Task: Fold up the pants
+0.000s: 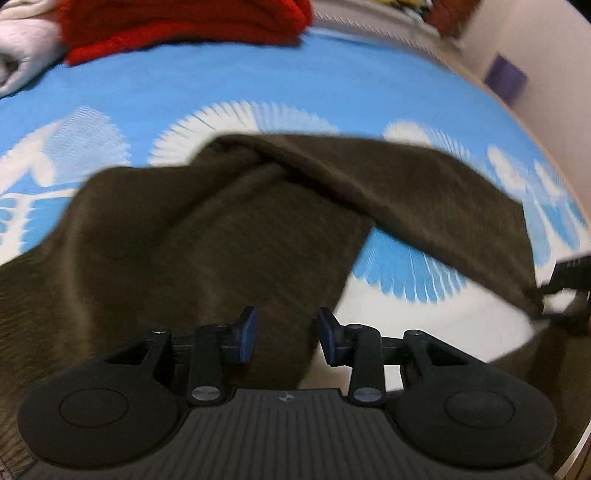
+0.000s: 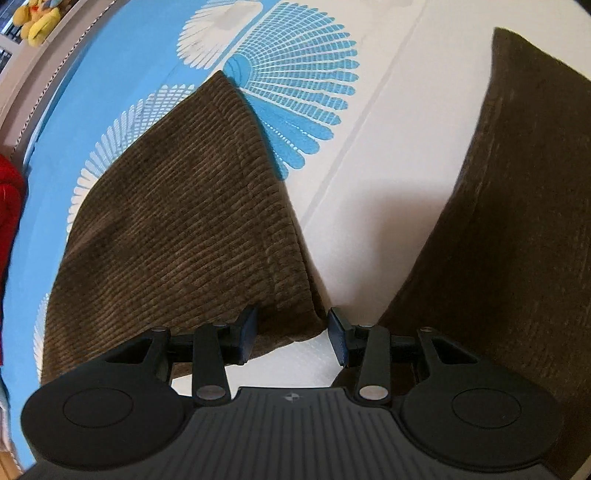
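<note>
Brown corduroy pants (image 1: 229, 229) lie spread on a blue and white patterned bed sheet (image 1: 221, 96). In the left wrist view one leg runs toward me and the other (image 1: 443, 199) stretches right, ending at the right gripper at the frame's edge. My left gripper (image 1: 286, 338) is open, with the leg's edge between its blue pads. In the right wrist view a leg hem (image 2: 192, 221) lies in front of my right gripper (image 2: 293, 336), which is open around the hem's near corner. The other leg (image 2: 517, 221) lies at the right.
A red folded garment (image 1: 184, 26) and a white one (image 1: 22, 48) lie at the far side of the bed. A yellow plush toy (image 2: 37, 20) sits beyond the bed's edge. A wall (image 1: 535, 55) borders the bed on the right.
</note>
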### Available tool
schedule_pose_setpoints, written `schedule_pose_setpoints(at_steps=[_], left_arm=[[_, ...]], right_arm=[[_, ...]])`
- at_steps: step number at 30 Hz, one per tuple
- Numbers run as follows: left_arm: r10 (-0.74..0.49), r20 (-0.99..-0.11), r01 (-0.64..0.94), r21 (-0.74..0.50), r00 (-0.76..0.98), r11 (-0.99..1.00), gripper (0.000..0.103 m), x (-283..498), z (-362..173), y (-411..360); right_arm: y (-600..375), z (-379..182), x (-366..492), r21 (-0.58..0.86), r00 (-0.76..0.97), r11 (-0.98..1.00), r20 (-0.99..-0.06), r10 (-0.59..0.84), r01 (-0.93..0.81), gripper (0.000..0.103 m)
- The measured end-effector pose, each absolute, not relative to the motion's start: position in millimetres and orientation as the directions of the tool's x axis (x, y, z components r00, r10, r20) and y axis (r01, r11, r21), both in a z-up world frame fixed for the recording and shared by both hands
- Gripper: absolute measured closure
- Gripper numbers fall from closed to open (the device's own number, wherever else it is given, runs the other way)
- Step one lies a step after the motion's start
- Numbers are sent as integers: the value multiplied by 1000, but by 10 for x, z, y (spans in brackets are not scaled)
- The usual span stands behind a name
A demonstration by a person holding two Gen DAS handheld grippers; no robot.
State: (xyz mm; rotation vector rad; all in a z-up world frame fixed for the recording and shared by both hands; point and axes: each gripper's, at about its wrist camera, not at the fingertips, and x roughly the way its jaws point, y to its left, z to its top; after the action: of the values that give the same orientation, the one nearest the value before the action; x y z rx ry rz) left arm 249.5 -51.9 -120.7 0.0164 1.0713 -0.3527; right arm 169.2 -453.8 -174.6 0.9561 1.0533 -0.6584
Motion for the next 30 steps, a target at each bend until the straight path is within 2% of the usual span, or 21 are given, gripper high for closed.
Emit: schedule_pose_setpoints(at_steps=[2, 4, 5, 6, 7, 9, 11, 15, 18, 20, 23, 24, 26, 28, 30], left_arm=[[-253, -885, 323, -125, 391, 938, 53, 2468, -1312, -642], [-203, -893, 380, -39, 403, 924, 53, 2430, -1371, -765], [-168, -894, 394, 11, 416, 919, 59, 2406, -1410, -803], [-134, -894, 393, 50, 427, 918, 74, 2401, -1434, -821], [-117, -894, 386, 66, 432, 920, 84, 2421, -1448, -789], [-125, -892, 374, 52, 435, 926, 93, 2440, -1419, -728], [-138, -890, 385, 45, 435, 922, 95, 2437, -1336, -684], [-197, -877, 439, 18, 439, 899, 96, 2379, -1099, -536], [-273, -879, 553, -12, 392, 833, 96, 2286, -983, -440], [-334, -884, 673, -31, 326, 739, 96, 2141, -930, -409], [-386, -889, 790, -47, 245, 612, 95, 1914, -910, -357], [-398, -887, 815, -46, 232, 578, 93, 1853, -894, -343], [-431, -879, 841, -68, 204, 536, 84, 1778, -821, -274], [-462, -859, 833, -80, 221, 547, 63, 1813, -723, -166], [-476, -839, 792, -96, 262, 604, 60, 1882, -612, 3]], right_arm=[[-4519, -1707, 1692, 320, 380, 471, -924, -34, 822, 75], [-4530, -1665, 1676, 330, 398, 473, -916, -48, 817, 83], [-4554, -1640, 1671, 340, 413, 475, -909, -56, 812, 88], [-4572, -1603, 1669, 349, 429, 476, -901, -66, 807, 89], [-4599, -1555, 1653, 367, 451, 469, -890, -75, 803, 89], [-4665, -1416, 1594, 434, 516, 434, -852, -85, 789, 90], [-4723, -1166, 1545, 537, 620, 413, -779, -90, 735, 90], [-4790, -490, 1434, 694, 815, 458, -564, -135, 556, 91], [-4830, 78, 1427, 699, 876, 537, -437, -203, 473, 91], [-4903, 377, 1538, 666, 879, 579, -410, -241, 470, 91], [-5179, 568, 1751, 621, 828, 548, -438, -349, 560, 90], [-5286, 549, 1840, 591, 797, 534, -459, -393, 604, 85], [-5487, 372, 1928, 581, 769, 503, -478, -426, 640, 84], [-5596, 146, 1842, 603, 792, 515, -483, -372, 609, 83], [-5513, -110, 1622, 576, 784, 535, -504, -362, 618, 67]])
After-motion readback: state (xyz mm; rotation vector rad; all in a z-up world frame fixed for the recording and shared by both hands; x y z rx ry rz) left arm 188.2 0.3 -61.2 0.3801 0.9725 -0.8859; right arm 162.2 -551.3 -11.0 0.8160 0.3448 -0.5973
